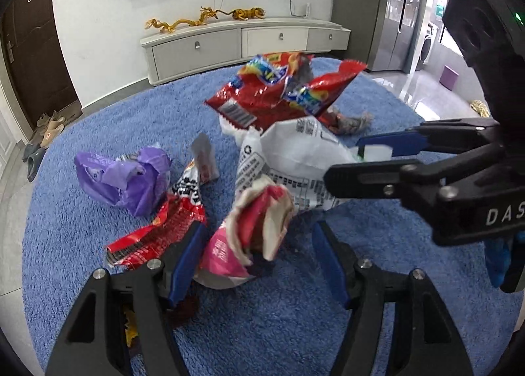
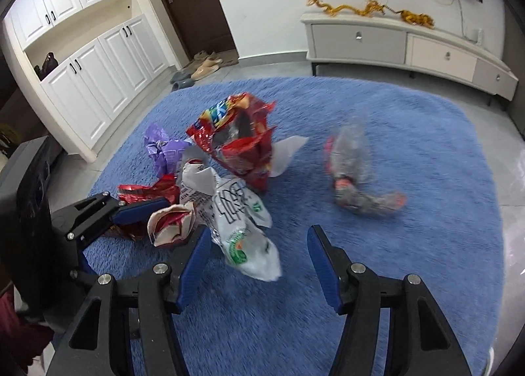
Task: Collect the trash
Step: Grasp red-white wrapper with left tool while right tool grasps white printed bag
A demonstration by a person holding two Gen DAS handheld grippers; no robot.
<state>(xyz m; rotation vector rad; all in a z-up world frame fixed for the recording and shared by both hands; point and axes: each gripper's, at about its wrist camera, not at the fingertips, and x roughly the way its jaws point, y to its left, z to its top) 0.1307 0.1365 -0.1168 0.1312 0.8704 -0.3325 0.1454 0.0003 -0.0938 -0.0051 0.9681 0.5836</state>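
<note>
On the blue rug (image 2: pixel 393 146) lies a heap of trash — a red snack bag (image 1: pixel 279 94) on top at 12 o'clock, a white printed wrapper (image 1: pixel 295 159) just under it, a purple wrapper (image 1: pixel 124 179) at 9 o'clock and a red-and-black wrapper (image 1: pixel 164 228) beside that. The left gripper (image 1: pixel 259 264) is spread wide, its blue pads either side of a crumpled pink-and-cream wrapper (image 1: pixel 256 225) without closing on it. The right gripper (image 2: pixel 259 264) is also released, jaws apart, with the loose end of the white wrapper hanging between them — whether a pad touches it I cannot tell. Well apart from the heap, at 2 o'clock in the right wrist view, a blurred grey-and-red wrapper (image 2: pixel 354 172) lies alone on the rug.
</note>
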